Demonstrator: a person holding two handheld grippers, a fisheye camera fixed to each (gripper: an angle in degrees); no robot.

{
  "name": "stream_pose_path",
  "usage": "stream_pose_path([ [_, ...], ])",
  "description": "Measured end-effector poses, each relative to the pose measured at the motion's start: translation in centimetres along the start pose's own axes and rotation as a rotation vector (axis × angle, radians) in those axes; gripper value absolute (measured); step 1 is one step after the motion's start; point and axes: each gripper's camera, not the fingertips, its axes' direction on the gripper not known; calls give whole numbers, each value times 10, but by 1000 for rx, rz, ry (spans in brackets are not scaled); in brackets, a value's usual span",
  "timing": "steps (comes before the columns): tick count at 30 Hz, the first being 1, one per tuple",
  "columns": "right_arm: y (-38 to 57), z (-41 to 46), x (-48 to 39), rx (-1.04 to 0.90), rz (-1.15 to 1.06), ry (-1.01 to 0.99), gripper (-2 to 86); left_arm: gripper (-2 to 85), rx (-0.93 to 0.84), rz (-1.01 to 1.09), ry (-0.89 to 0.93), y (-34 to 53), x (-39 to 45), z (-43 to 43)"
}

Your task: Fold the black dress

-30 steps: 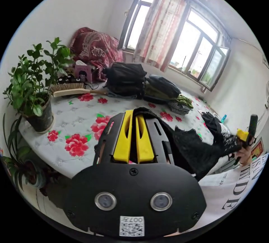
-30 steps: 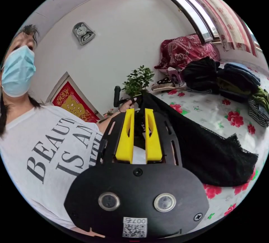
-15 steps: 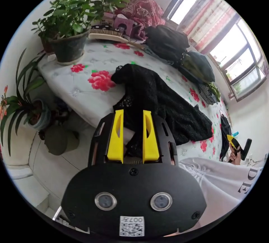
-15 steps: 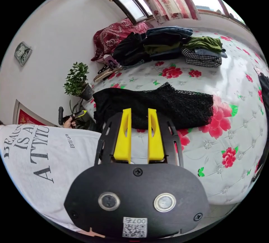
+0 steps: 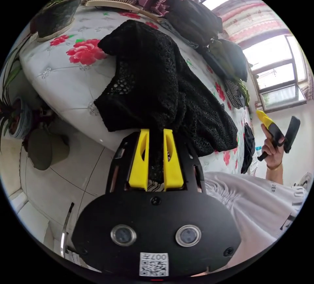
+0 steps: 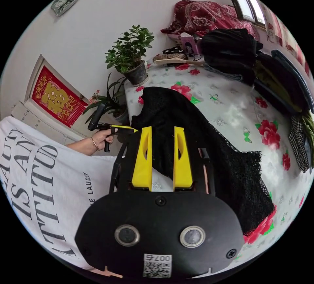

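The black dress, of lacy black cloth, lies bunched across the near corner of the flowered bed and hangs a little over its edge. My left gripper is at that hanging edge, its yellow jaws drawn close with a thick bunch of lace between them. In the right gripper view the dress stretches along the bed. My right gripper stands open above it with nothing between its jaws. The left gripper view has the right gripper raised in a hand, off the dress.
Folded clothes are stacked at the far side of the bed, with a brush and a potted plant at its corner. A second plant stands on the tiled floor below. The person's white shirt is close by.
A second ago both grippers held the dress up in the air. It now lies on the bed; the right gripper has let go and lifted, and the left jaws opened, then narrowed on the edge.
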Motion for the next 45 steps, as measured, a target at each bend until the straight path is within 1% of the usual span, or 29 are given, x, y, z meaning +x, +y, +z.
stream_pose_path([
  [3,-32,10,4,-9,-24,5,71,85,66,33,7,3,-9,-21],
  [7,-78,28,37,-54,-4,94,76,113,124,-36,-29,-1,-49,-51],
  [10,-102,55,79,-110,37,218,73,132,126,-74,-15,-15,-72,-51],
  [12,-104,78,112,-181,110,291,63,136,89,-80,4,-29,-77,-38],
  [13,-97,95,133,-263,175,318,51,135,67,-74,13,-39,-76,-27],
  [14,-84,114,150,-372,240,306,40,131,36,-60,2,-49,-72,-14],
  [15,-75,122,155,-420,262,281,36,122,15,-56,-11,-55,-70,-7],
  [16,-55,128,154,-444,277,244,25,103,-13,-52,-53,-65,-66,4],
  [17,-40,115,140,-372,223,244,14,84,-13,-39,-116,-74,-60,9],
  [18,-32,114,136,-414,222,231,12,75,-15,-32,-151,-78,-58,11],
  [19,-14,112,127,-498,217,190,8,68,-28,-15,-203,-86,-55,16],
  [20,8,106,116,-566,207,169,6,61,-27,11,-218,-94,-54,19],
  [21,20,102,112,-593,209,163,5,58,-24,27,-219,-98,-53,20],
  [24,73,75,104,-652,316,76,9,39,-28,119,-216,-121,-50,30],
  [25,83,63,107,-681,369,10,12,28,-31,152,-187,-131,-50,35],
  [26,86,50,109,-680,395,-43,17,20,-49,174,-151,-142,-49,42],
  [27,83,41,110,-656,397,-51,21,16,-58,182,-142,-148,-49,45],
  [29,56,4,114,-433,390,3,35,6,-76,220,-150,-167,-45,55],
  [30,47,-4,115,-364,386,4,39,5,-77,225,-155,-170,-45,57],
  [32,11,-16,125,-114,381,39,53,0,-71,224,-154,-177,-49,57],
  [34,-21,0,131,-31,351,60,61,-2,-57,216,-138,-175,-56,50],
  [37,-80,60,136,-60,274,92,71,-3,-31,214,-101,-162,-69,31],
  [41,-146,145,132,-139,221,52,76,-4,19,174,-35,-133,-92,-4],
  [45,-171,202,120,-243,175,109,60,-4,48,171,-31,-108,-102,-23],
])
